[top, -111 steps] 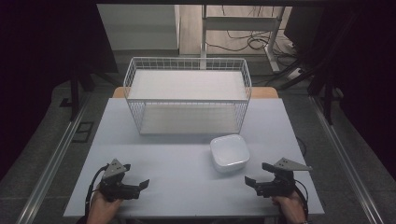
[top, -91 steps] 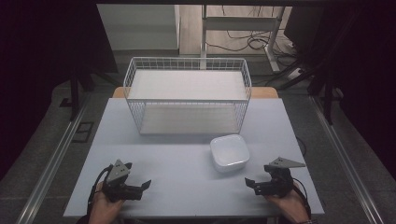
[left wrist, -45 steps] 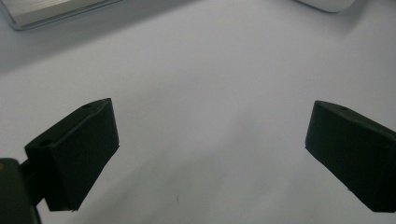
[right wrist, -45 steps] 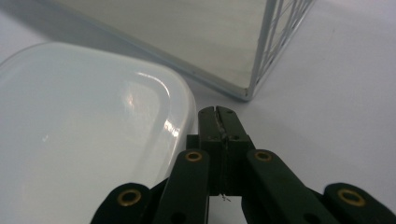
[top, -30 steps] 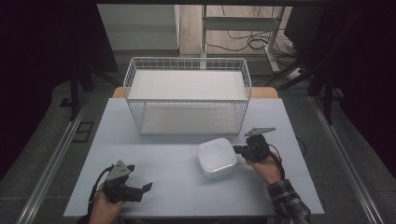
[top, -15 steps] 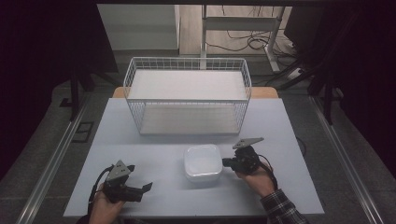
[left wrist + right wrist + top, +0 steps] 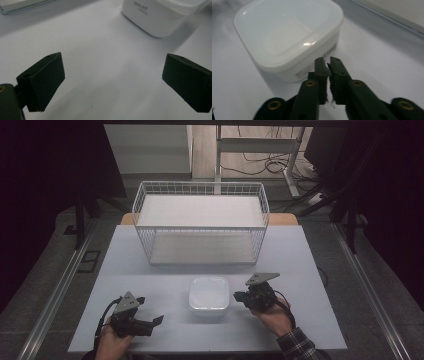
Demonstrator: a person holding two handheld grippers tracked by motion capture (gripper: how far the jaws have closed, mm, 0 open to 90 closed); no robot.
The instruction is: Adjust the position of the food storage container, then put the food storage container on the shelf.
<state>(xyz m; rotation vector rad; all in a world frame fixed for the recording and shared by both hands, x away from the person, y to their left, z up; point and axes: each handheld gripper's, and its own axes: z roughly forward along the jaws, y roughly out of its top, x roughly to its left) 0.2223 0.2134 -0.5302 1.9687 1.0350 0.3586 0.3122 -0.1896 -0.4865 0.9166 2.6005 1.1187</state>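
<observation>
A white square lidded container (image 7: 209, 292) sits on the white table (image 7: 300, 265) near the front middle. My right gripper (image 7: 236, 296) lies just to its right, tips against or almost against its side wall. In the right gripper view the container (image 7: 287, 32) is right ahead of the gripper (image 7: 326, 62). Its jaws have just been opening a little: a thin slit parts them, nothing between. My left gripper (image 7: 153, 322) rests at the front left, open. In the left gripper view this gripper (image 7: 112, 80) is spread wide over bare table, the container (image 7: 160, 17) farther ahead.
A white wire basket (image 7: 200, 220) with a pale floor stands at the back middle of the table. Dark floor, rails and cables surround the table. Bare table lies between the basket and the container.
The right hand came from the front right corner to the container's right side and slid it left and slightly toward the front. The left hand stayed put.
</observation>
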